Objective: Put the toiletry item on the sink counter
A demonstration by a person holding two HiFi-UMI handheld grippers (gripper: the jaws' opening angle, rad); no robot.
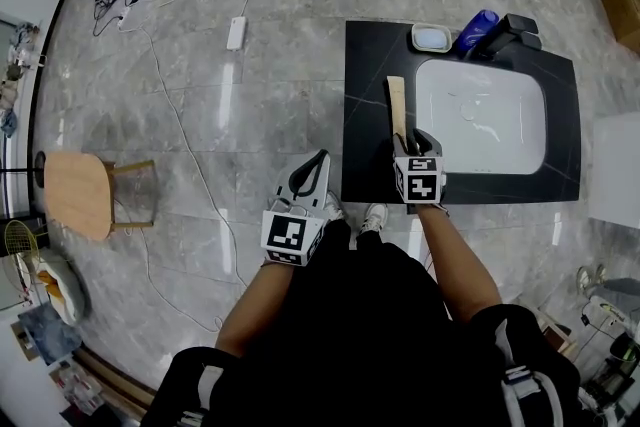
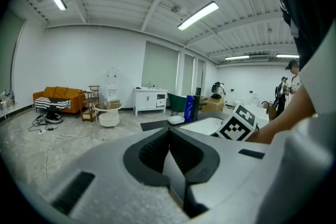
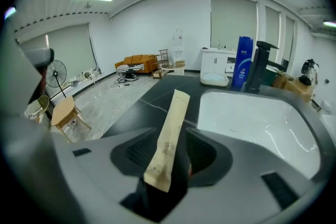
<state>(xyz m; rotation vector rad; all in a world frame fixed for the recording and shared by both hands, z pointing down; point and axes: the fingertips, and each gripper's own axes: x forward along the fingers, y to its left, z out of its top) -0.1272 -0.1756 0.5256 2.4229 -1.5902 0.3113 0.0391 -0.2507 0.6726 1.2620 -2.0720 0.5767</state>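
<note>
Toiletry sachet point(image 1: 397, 105) rests on the sink counter point(image 1: 365, 55) between our right gripper's point(image 1: 413, 141) released jaws; we judge only withdrawal remains.

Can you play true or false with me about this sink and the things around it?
The tan packet is beside the white basin: true.
The blue bottle stands inside the basin: false, it stands on the black counter.
The left hand-held gripper holds the packet: false, it is shut and empty; the packet sits between the right hand-held gripper's open jaws.
A wooden table stands on the floor: true.
</note>
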